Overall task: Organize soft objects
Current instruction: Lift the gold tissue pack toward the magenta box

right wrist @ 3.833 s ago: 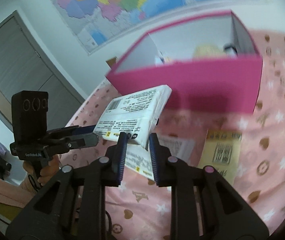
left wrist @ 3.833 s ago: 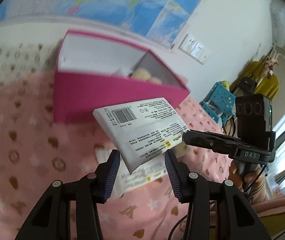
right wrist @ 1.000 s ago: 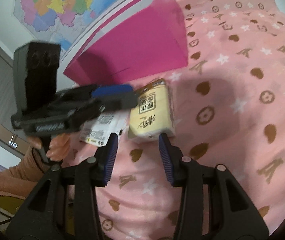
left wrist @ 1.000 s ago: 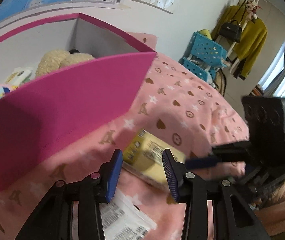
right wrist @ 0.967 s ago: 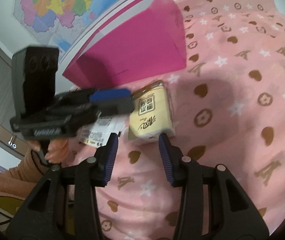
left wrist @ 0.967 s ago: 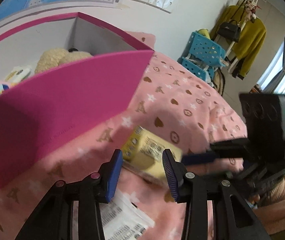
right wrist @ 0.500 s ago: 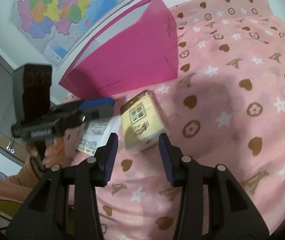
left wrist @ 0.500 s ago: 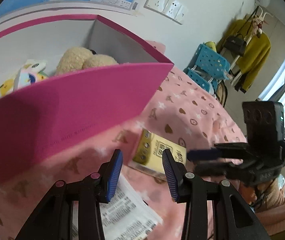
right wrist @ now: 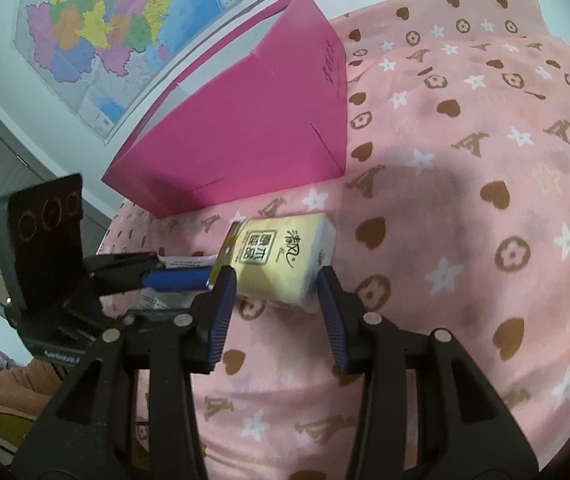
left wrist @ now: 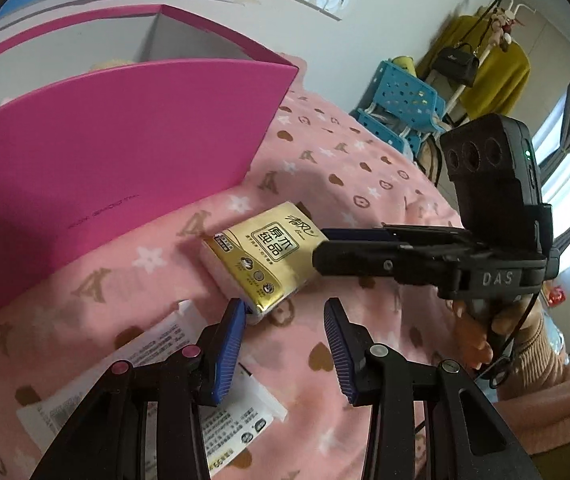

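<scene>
- The right gripper [right wrist: 277,284] has its blue pads set on either side of the yellow tissue pack [right wrist: 283,260]. The near end of the pack sits right between the fingertips, but I honestly can't tell if the pads are pressing it or only flanking it.
- The pack lies flat on the pink blanket [right wrist: 465,240], with its printed face up. From the right gripper it stretches forward and a bit to the left of the fingers.
- In the left wrist view the left gripper [left wrist: 283,312] has its fingers spread with nothing between them, just blanket. The yellow pack [left wrist: 265,260] is just ahead of the left finger's tip, close to it, though contact is hard to call.
- The right gripper [left wrist: 325,248] comes in from the right in that view, its fingertips at the far corner of the pack.
- A white printed packet [left wrist: 165,396] lies on the blanket under and behind the left finger, partly hidden by the gripper body.
- The big pink box [left wrist: 117,136] stands beyond the fingers, to the left in the left view and ahead in the right one [right wrist: 245,128], close to the pack but not touching it.
</scene>
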Motion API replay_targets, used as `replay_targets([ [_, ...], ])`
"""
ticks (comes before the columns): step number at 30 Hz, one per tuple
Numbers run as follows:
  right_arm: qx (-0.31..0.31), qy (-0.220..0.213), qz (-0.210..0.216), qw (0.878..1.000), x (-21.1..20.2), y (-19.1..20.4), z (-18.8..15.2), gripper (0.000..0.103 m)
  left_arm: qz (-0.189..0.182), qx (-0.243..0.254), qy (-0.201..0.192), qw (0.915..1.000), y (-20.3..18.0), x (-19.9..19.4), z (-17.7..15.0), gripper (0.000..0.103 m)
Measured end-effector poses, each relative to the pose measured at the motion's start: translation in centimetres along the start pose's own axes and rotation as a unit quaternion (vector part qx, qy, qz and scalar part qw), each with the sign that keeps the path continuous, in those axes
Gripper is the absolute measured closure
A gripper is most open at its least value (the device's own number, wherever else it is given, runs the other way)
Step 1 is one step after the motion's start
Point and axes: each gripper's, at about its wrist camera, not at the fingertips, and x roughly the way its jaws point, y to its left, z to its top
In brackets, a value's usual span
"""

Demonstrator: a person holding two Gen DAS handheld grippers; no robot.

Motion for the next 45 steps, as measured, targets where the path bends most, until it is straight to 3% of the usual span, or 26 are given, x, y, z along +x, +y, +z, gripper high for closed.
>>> replay_targets([
  [3,-0.001,-0.003,-0.003,1.000,0.1,-0.1,0.2,0.058,0.018,-0.019,-0.013,0.9996,0.7,-0.5,0.3,0.063],
  [8,0.006,-0.001,-0.007,1.000,0.6,-0.5,0.2,0.058,0.014,-0.033,-0.014,0.9993,1.0,0.0,0.6,0.063],
  [11,0.006,0.000,-0.010,1.000,0.8,-0.6,0.1,0.058,0.010,-0.032,-0.003,0.9994,0.7,0.9,0.7,0.071],
  [20,-0.016,-0.009,-0.025,1.000,0.2,0.5,0.0,0.064,0.009,-0.051,-0.020,0.9984,0.6,0.1,0.5,0.071],
  [45,-0.098,-0.049,-0.016,0.994,-2.3,6.0,2.4,0.064,0.052,-0.012,-0.100,0.9935,-1.5,-6.1,1.7,0.071],
])
